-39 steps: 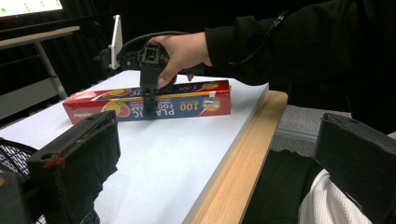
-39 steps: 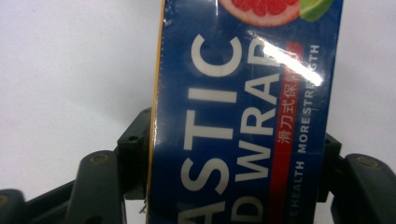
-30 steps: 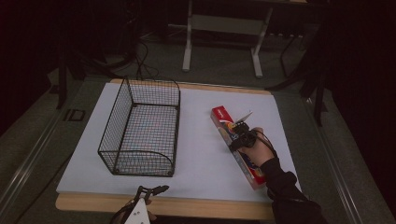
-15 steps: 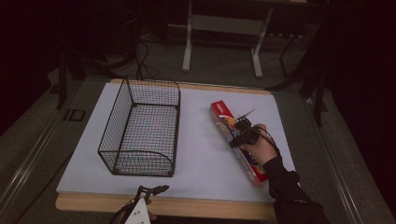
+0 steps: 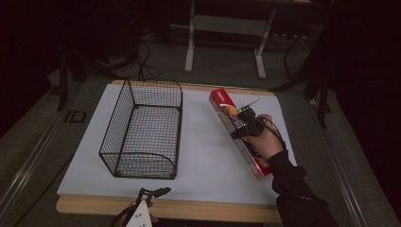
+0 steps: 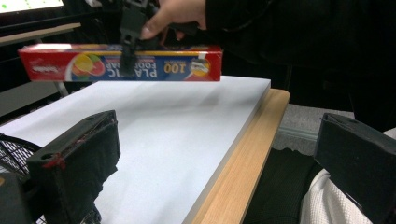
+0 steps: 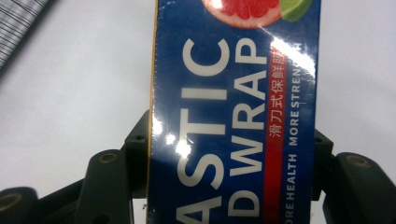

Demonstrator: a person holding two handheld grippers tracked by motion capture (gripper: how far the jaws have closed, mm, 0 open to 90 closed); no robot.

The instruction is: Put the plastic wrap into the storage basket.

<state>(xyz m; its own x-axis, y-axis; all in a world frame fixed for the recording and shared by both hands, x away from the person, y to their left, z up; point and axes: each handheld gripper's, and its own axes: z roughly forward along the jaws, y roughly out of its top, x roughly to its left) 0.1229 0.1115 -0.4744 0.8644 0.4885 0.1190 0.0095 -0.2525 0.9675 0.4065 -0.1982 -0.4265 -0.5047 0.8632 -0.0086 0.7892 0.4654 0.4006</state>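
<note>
Right gripper (image 5: 242, 124) clamped across long red-and-blue cardboard plastic-wrap box (image 5: 239, 132), held clear above white table board (image 5: 203, 156), right of black wire basket (image 5: 142, 127). Left gripper (image 6: 215, 154) open, empty, near front edge.

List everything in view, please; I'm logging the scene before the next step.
Long red and blue cardboard plastic wrap box: one, held above the table's right side.
Black wire mesh basket: one, on the white board, left.
White board: one, covering the wooden table.
Wooden table: one, tan edge along the front.
Grey metal stand: one, on the floor behind.
Right gripper: black, jaws shut on the box.
Left gripper: black, jaws open, front edge.
</note>
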